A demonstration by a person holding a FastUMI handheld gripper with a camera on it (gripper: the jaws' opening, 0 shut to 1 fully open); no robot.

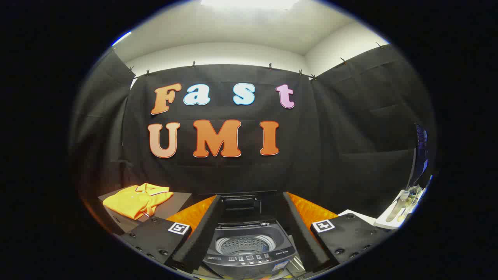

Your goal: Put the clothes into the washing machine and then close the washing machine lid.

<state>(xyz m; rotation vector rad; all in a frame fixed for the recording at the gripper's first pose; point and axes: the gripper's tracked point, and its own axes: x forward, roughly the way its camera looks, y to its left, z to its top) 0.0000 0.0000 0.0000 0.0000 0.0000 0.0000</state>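
One garment, the orange shirt (136,200), lies folded on the table (177,202), left of the open washing machine (245,249). The jaws (249,217) stand wide and empty. Approach the shirt low and pinch a thick fold.

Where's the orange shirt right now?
In the gripper view, the orange shirt lies folded on a dark surface left of the open washing machine, beyond the open gripper's left finger.
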